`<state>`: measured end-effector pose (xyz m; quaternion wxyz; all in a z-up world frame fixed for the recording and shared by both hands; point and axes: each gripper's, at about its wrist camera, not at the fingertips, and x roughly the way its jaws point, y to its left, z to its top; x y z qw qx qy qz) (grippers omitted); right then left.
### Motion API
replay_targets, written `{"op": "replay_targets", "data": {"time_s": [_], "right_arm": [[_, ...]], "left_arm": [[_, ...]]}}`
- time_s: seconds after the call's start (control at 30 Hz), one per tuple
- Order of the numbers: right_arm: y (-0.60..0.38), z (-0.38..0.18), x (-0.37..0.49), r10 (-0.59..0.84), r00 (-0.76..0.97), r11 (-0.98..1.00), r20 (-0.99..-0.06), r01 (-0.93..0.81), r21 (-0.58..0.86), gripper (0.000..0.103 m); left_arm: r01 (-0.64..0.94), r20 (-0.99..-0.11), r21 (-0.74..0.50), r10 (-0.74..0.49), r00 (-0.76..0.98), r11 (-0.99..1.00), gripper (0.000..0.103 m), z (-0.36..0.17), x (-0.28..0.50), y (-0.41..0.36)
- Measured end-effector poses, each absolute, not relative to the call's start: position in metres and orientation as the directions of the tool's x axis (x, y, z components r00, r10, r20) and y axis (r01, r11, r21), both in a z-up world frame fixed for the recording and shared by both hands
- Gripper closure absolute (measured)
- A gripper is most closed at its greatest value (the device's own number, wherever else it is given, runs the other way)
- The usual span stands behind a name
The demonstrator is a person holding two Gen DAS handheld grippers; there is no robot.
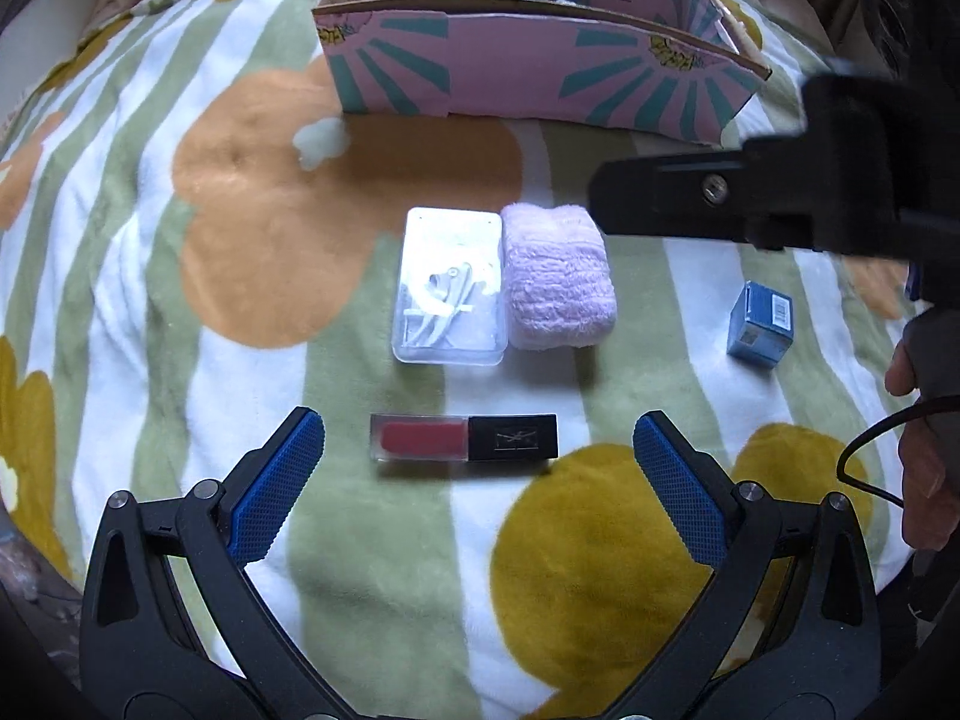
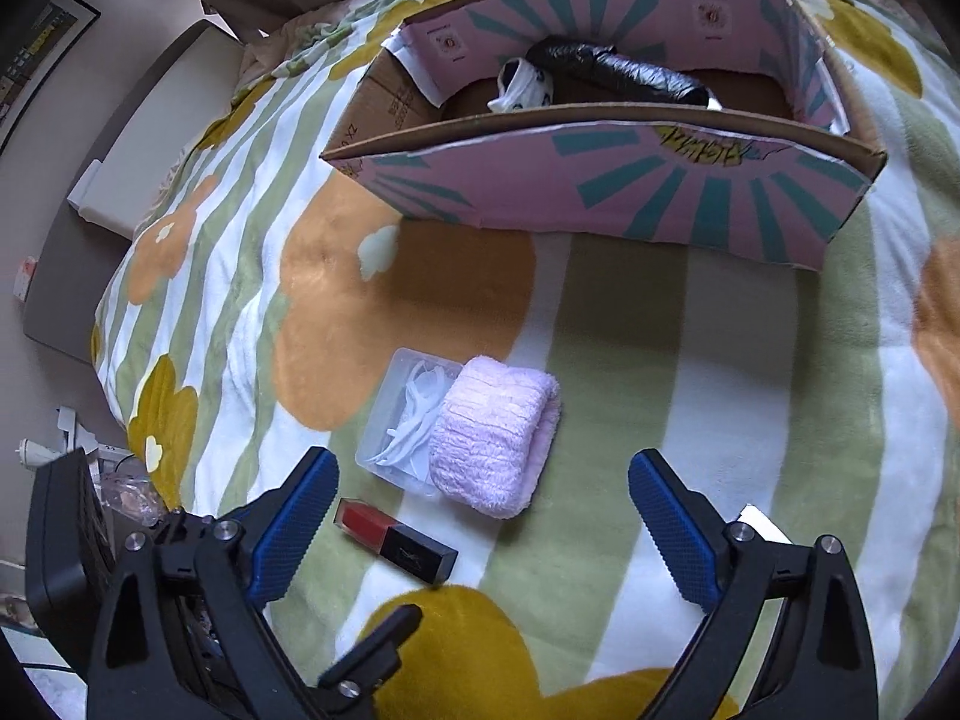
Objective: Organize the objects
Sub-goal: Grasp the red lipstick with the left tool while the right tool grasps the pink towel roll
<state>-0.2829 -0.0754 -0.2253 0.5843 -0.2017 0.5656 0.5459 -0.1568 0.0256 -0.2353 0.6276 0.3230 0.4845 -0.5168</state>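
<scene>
— Where did things stand?

— Both my hand-held grippers were spread wide and empty. My left hand-held gripper [image 1: 480,468] hovered over the lipstick [image 1: 464,437] on the bed blanket [image 1: 150,276]; my right hand-held gripper [image 2: 483,516] hung near the pink towel [image 2: 492,441] and clear case [image 2: 399,414].

— The risk?

— I judged the soft blanket could let the slim lipstick sink or roll from the pads.

— Differences between views?

— Only the left view showed the blue box [image 1: 761,324]; only the right showed inside the cardboard box [image 2: 600,180], where a black bundle [image 2: 618,75] lay.
</scene>
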Motion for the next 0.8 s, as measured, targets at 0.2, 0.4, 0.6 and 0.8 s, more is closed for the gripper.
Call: {"op": "replay_targets", "data": {"time_s": [0.2,0.4,0.6,0.8], "right_arm": [[-0.058,-0.257,-0.280,0.378,-0.290,0.296,-0.879,-0.862,0.411,0.011],[-0.048,-0.276,-0.283,0.343,-0.334,0.279,-0.878,-0.857,0.434,0.020],[-0.041,-0.288,-0.285,0.321,-0.349,0.293,-0.880,-0.848,0.443,0.031],[-0.041,-0.291,-0.281,0.310,-0.316,0.329,-0.897,-0.850,0.413,0.047]], "left_arm": [[0.956,-0.947,-0.041,-0.317,0.056,0.292,0.000,-0.265,-0.166,0.021],[0.940,-0.953,-0.047,-0.296,0.059,0.337,0.000,-0.283,-0.163,0.019],[0.945,-0.956,-0.036,-0.286,0.061,0.324,0.000,-0.292,-0.168,0.019],[0.948,-0.956,-0.045,-0.287,0.050,0.316,0.012,-0.294,-0.172,0.015]]}}
